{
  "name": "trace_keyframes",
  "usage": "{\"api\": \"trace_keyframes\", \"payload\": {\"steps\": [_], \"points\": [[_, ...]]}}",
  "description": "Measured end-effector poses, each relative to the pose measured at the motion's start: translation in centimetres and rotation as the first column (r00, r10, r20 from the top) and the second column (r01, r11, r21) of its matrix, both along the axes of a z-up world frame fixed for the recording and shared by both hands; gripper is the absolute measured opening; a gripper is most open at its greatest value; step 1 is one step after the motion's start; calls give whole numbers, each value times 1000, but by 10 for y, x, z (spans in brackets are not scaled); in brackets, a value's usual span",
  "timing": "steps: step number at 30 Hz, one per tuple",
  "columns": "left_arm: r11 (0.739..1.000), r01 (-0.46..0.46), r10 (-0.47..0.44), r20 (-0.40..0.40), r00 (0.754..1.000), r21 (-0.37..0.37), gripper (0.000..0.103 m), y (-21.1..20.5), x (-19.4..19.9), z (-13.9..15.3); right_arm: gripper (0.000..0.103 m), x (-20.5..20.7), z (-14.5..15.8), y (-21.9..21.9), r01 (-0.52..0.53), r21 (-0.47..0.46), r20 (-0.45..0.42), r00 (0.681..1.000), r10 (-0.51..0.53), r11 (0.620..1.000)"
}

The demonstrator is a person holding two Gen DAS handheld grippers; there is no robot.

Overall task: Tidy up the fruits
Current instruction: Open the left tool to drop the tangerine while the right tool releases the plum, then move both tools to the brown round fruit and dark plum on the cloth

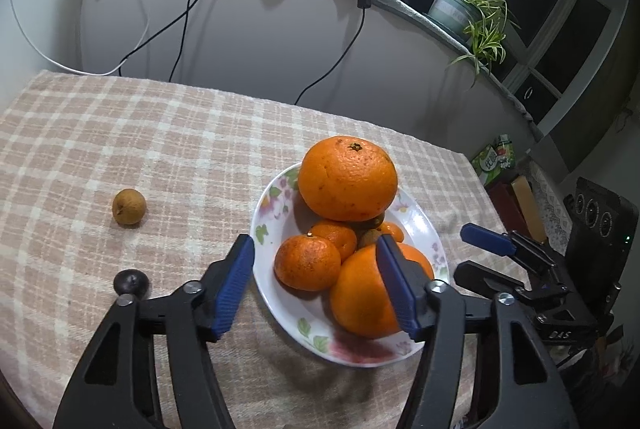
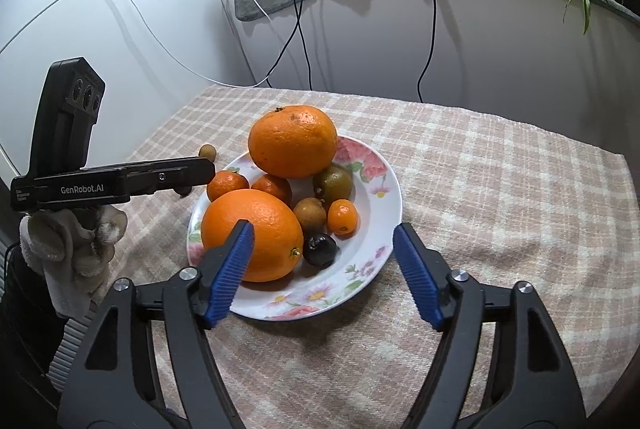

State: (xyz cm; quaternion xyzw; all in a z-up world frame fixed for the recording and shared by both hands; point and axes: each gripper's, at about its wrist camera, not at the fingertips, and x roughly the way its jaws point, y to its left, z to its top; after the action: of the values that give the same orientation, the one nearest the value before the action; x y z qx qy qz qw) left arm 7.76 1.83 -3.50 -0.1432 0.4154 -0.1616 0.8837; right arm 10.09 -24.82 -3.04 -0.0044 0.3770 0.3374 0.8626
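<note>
Both jaws gape empty: left gripper (image 1: 316,285) hides part of one orange (image 1: 362,293); plate (image 2: 384,225) holds nine fruits.

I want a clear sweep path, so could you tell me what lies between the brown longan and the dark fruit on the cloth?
Only bare checked tablecloth separates the brown longan from the dark fruit, as the left wrist view shows.

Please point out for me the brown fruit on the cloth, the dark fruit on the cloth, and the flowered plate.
brown fruit (image 1: 129,207): left wrist view, middle of its skin.
dark fruit (image 1: 131,282): left wrist view, its upper surface.
flowered plate (image 2: 372,253): right wrist view, bare white part near its right rim.
</note>
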Motion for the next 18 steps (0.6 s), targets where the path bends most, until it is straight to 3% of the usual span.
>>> {"api": "trace_keyframes", "payload": {"steps": [18], "points": [[989, -91, 85, 48, 995, 115, 65, 46, -12, 8, 81, -24, 24, 36, -106, 18, 66, 992, 104, 994]]}}
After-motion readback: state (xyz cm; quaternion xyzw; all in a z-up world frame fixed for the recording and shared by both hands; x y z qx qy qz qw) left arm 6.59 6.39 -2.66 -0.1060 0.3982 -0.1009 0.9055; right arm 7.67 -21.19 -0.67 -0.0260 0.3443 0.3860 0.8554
